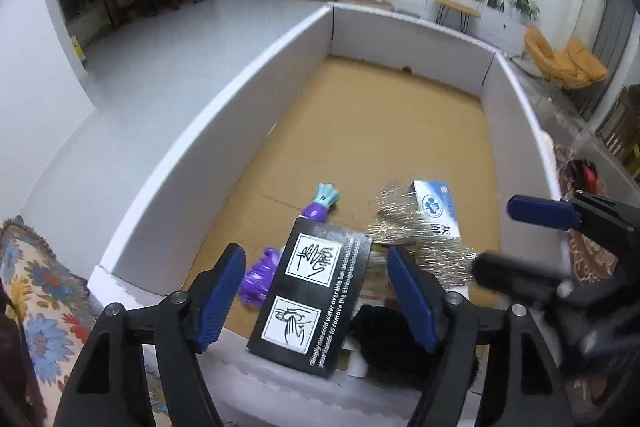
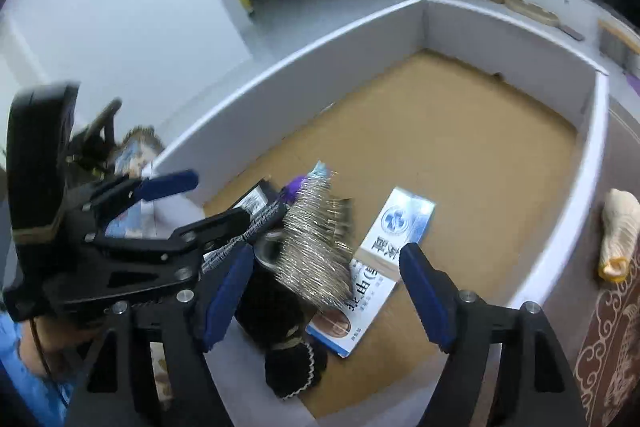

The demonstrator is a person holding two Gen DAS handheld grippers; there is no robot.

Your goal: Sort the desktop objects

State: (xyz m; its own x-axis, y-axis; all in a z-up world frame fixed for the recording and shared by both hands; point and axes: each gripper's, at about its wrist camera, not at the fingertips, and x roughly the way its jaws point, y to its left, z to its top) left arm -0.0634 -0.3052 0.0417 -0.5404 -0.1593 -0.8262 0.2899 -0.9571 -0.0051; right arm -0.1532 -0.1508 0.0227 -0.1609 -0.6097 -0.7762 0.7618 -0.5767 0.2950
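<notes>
A big white-walled box (image 1: 208, 131) with a cardboard floor holds a heap in its near corner. A black carton (image 1: 316, 291) with hand-washing pictures leans on the near wall, and my left gripper (image 1: 316, 255) stands open astride it, pads apart from its sides. Purple toy pieces (image 1: 258, 279) lie to its left. A silvery glitter bundle (image 2: 316, 251) looks blurred above a blue-and-white medicine box (image 2: 400, 227) and a black fuzzy item (image 2: 288, 367). My right gripper (image 2: 327, 251) hangs open over the bundle, gripping nothing. Each gripper shows in the other's view: right (image 1: 516, 239), left (image 2: 200, 203).
Outside the box, a floral cloth (image 1: 36, 287) lies at the left and a brown patterned cloth (image 2: 608, 347) at the right. A cream roll with a yellow end (image 2: 618, 239) rests beside the right wall. A blue sleeve (image 2: 24, 379) shows at lower left.
</notes>
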